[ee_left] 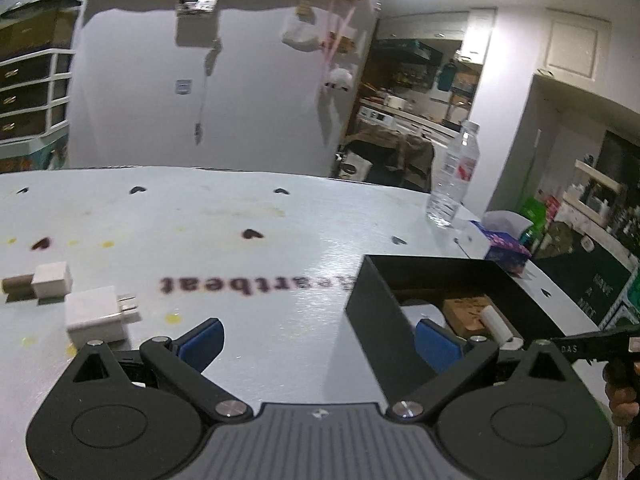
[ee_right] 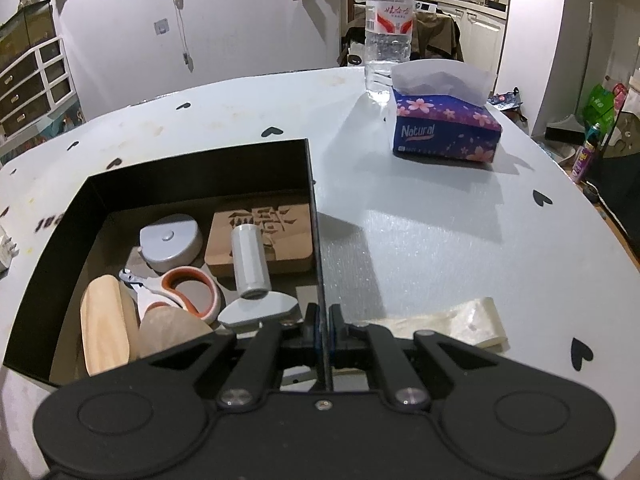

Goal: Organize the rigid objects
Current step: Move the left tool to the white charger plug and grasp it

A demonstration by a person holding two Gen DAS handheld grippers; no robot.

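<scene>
The right tongs [ee_right: 324,326] are pinched nearly closed on the thin right wall of the black box [ee_right: 192,178], which sits on the bench [ee_right: 420,220]. To the right of that wall lies open surface up to the tissue box [ee_right: 444,128] and water bottle [ee_right: 388,28] near the far edge. Inside the box, a silver cylinder [ee_right: 250,262] lies with its long axis running away from the camera, beside a carved wooden block [ee_right: 276,240] and scissors [ee_right: 176,292]. The left tongs [ee_left: 320,340] gape wide and hold nothing, the box's left wall standing between their fingers. Two white chargers [ee_left: 96,312] lie left of the box, the nearer one's prongs pointing right.
</scene>
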